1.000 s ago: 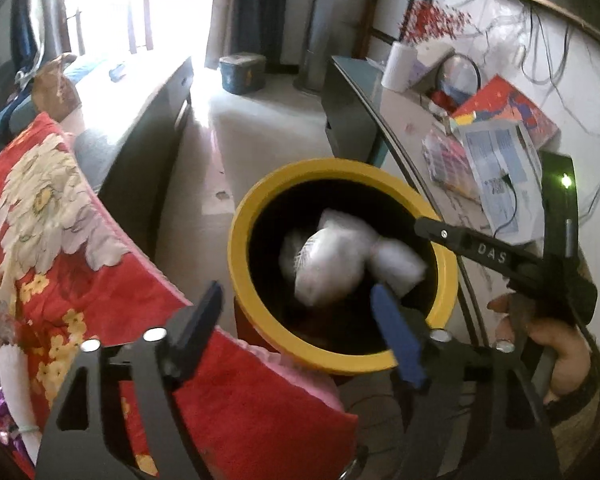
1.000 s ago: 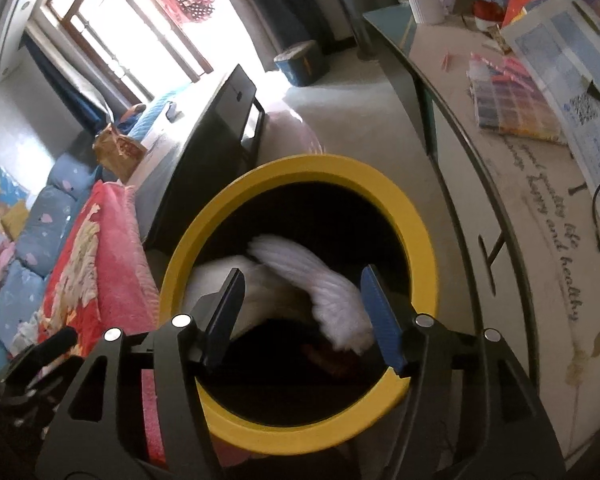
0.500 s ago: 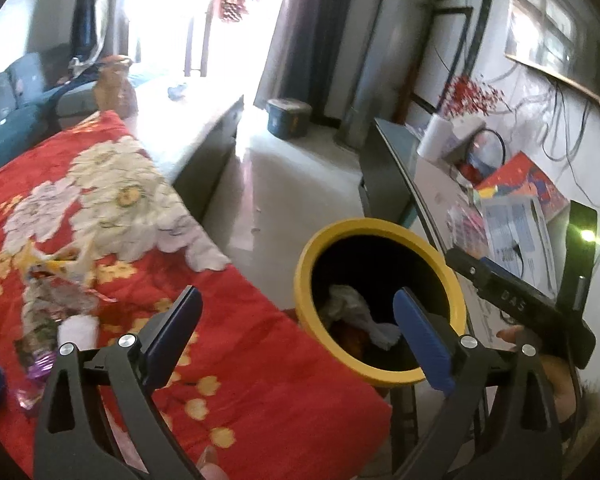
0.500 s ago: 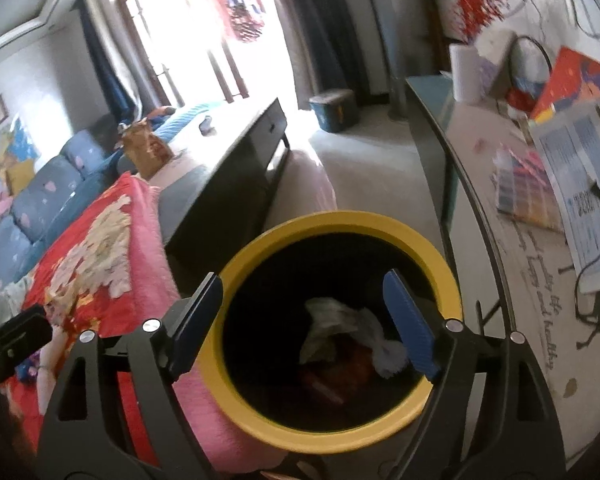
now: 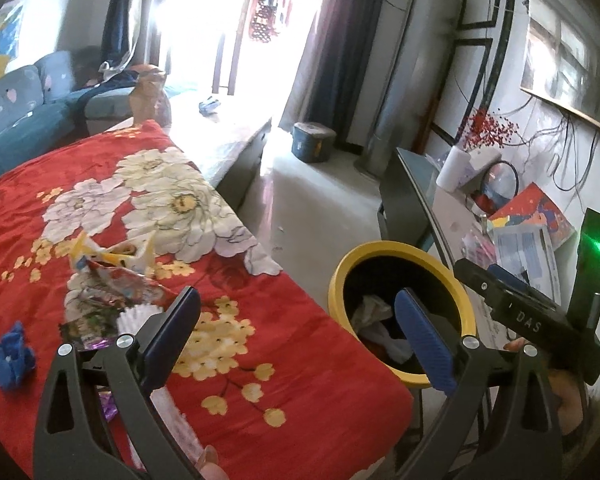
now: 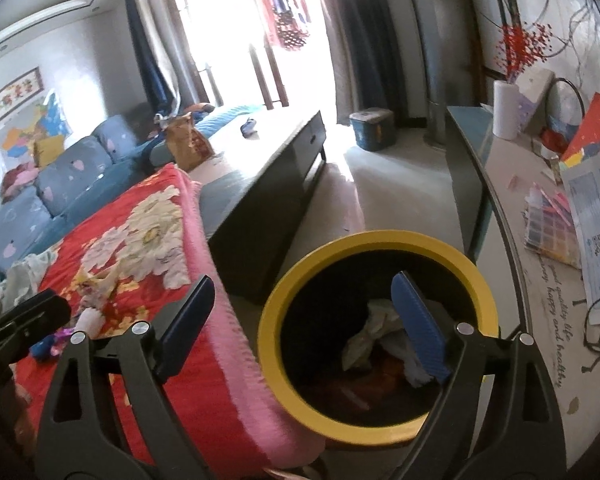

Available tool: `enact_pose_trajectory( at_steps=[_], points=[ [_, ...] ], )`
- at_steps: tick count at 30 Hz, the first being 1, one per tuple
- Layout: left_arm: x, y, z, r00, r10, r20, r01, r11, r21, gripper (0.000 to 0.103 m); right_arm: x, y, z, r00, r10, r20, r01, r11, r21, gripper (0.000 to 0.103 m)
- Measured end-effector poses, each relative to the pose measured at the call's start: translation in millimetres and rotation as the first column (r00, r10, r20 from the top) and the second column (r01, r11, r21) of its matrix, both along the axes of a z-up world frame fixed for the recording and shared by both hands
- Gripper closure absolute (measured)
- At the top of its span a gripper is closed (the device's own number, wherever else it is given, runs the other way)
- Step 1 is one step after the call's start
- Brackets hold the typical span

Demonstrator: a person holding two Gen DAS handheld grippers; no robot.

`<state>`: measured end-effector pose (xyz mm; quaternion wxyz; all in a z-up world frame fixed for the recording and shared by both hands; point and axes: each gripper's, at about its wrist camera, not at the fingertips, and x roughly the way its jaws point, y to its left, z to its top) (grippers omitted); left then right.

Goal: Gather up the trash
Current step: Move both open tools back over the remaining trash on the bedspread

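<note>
Both tongs, left gripper (image 5: pixel 296 332) and right gripper (image 6: pixel 300 316), gape wide and empty; between drops, next grab the snack wrapper (image 5: pixel 112 292) for the yellow-rimmed bin (image 6: pixel 380 236)

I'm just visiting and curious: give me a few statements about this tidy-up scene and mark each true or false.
1. Both grippers are empty. True: the left gripper and right gripper are open, holding nothing.
2. The yellow-rimmed bin is empty. False: crumpled white paper lies inside.
3. Trash remains on the red floral blanket. True: a foil wrapper and blue scrap lie there.
4. The bin stands on the blanket. False: it stands beside the blanket's edge.
</note>
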<state>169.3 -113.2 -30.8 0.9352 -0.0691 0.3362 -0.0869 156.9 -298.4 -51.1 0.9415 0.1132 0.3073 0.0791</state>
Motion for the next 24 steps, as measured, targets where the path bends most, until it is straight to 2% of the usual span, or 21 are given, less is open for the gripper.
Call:
enact_pose_trajectory(
  at_steps=[16, 24],
  points=[
    [-19, 53, 7, 0.992, 0.119, 0.032, -0.118, 0.993, -0.022, 0.008, -17, 50, 12, 0.991, 0.128, 0.024, -0.127, 0.992, -0.021, 0.021],
    [-24, 93, 9, 0.978, 0.209, 0.030, -0.207, 0.976, -0.062, 0.008, -24, 80, 14, 0.979, 0.206, 0.016, -0.205, 0.978, -0.038, 0.021]
  ],
)
